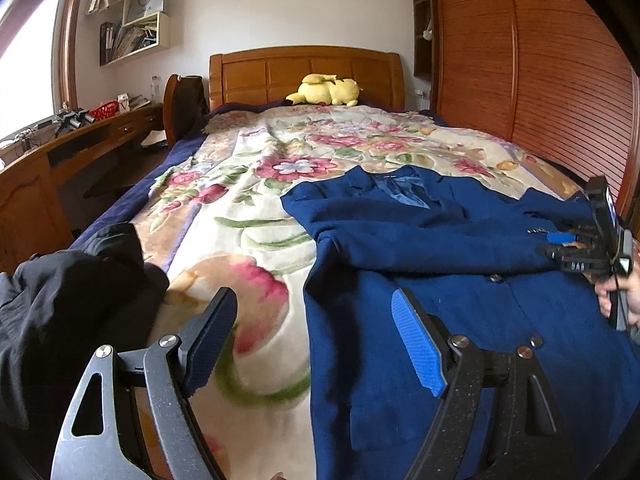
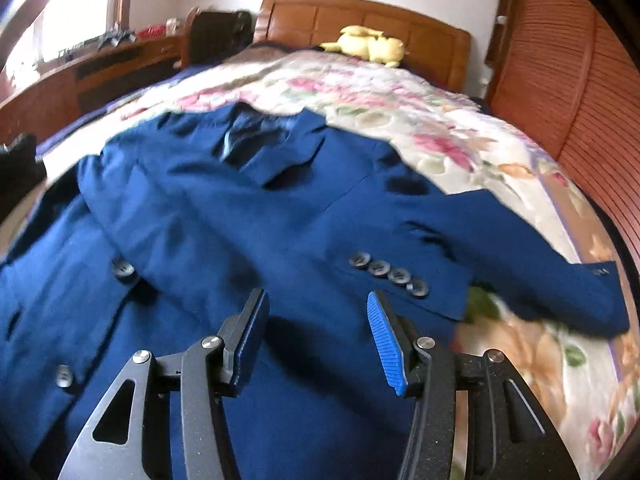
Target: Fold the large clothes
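Two grippers over your dark blue buttoned wool coat (image 2: 248,216) on the floral quilted bedspread (image 1: 256,184).
Your left gripper (image 1: 316,336) and right gripper (image 2: 316,340) both gape, clamping nothing.

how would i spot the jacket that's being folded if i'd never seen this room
Find the wooden bed under a floral blanket. The blue jacket lies spread on its near end, dark buttons on front and cuff, unlike the crumpled black garment beside it.

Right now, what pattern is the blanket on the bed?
Floral blanket, pink and green on cream; clearest in left wrist view.
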`<state>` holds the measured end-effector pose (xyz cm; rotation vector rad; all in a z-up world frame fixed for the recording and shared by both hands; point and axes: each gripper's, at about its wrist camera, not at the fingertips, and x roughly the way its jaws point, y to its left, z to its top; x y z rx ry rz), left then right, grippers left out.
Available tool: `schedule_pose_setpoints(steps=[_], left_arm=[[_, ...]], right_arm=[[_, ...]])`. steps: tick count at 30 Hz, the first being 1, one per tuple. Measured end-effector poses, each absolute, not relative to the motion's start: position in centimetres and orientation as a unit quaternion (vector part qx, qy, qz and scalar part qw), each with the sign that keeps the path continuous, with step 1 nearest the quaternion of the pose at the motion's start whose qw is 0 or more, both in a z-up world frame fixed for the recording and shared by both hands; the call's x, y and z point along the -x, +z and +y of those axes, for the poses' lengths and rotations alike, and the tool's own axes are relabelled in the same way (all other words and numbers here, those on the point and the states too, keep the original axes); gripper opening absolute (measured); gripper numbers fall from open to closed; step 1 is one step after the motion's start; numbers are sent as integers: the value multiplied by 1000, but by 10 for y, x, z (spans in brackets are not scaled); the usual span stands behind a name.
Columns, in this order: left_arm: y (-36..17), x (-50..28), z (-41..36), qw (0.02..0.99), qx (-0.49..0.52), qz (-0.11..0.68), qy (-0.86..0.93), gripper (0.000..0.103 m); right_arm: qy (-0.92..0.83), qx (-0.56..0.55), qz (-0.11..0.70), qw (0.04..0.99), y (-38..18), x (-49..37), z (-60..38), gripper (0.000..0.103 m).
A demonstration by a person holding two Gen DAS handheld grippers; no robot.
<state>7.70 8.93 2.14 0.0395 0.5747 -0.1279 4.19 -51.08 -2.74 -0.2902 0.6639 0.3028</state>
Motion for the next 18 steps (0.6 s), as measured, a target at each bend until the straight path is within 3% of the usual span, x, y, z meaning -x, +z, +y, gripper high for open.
schedule_pose_setpoints(steps=[5, 18], left_arm=[[24, -113, 79, 951, -67, 299, -50, 80], [5, -239, 58, 933, -67, 348, -67, 80]], right_arm=[[164, 131, 321, 924, -38, -50, -514, 53], [193, 73, 293, 934, -36, -44, -533, 53]])
